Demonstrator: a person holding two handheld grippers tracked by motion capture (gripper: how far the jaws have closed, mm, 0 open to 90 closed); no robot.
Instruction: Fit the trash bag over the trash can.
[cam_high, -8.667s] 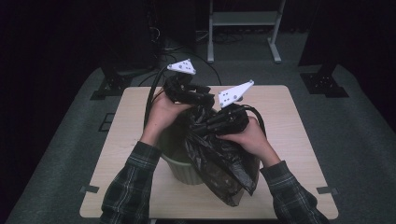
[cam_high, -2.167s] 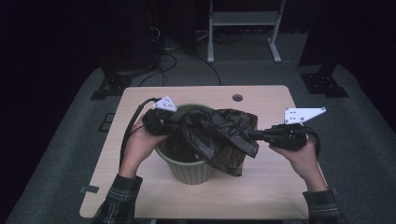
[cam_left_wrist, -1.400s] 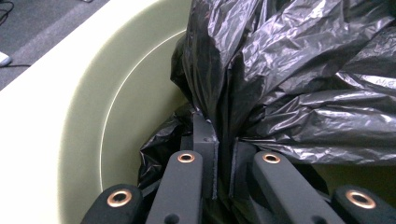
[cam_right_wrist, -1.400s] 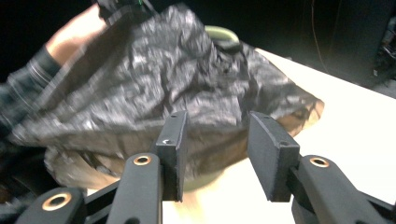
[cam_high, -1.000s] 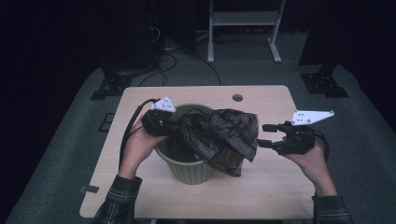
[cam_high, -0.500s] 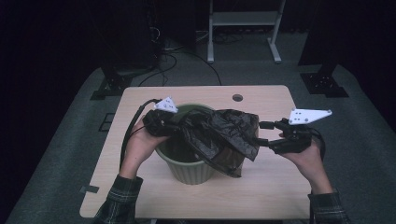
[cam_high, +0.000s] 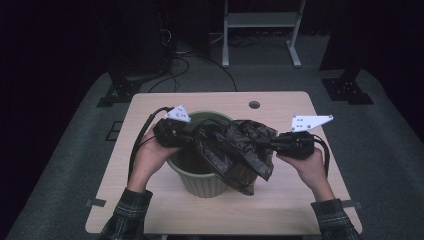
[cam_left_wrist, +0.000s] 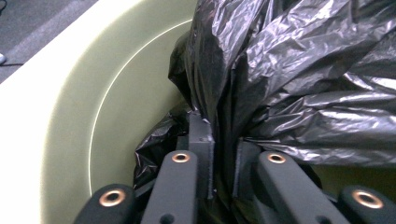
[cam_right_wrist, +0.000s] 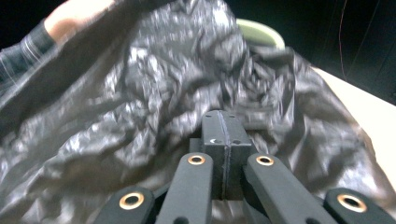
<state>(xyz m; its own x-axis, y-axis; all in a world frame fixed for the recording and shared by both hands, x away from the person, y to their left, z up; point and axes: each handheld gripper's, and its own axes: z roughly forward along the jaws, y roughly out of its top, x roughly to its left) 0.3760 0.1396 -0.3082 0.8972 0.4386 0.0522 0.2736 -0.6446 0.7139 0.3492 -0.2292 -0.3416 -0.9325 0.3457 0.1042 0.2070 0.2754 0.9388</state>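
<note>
**Lining a bin: the bag stretched between two grippers**

Left to right in the high view. The left gripper (cam_high: 181, 136) sits at the left rim of the pale green bin (cam_high: 200, 181), which stands near the middle of the counter (cam_high: 280, 210). In the left gripper view its jaws are nearly closed and pinch a fold of the black plastic bag (cam_left_wrist: 299, 79) just inside the bin's wall (cam_left_wrist: 116, 107). The bag (cam_high: 235, 150) spans from that rim across the mouth of the bin and spills over the right side, its loose lower part hanging down the outside toward the counter. At the right, the right gripper (cam_high: 274, 144) reaches the bag's outer edge; in the right gripper view its jaws are pressed together, seemingly with film nipped between them, though the pinched layer itself cannot be made out.

Judged step: opening the bag over the bin. The next move calls for drawing the right-hand edge outward and down over the right rim while the left pinch anchors the opposite side, keeping the film taut without tearing it.
</note>
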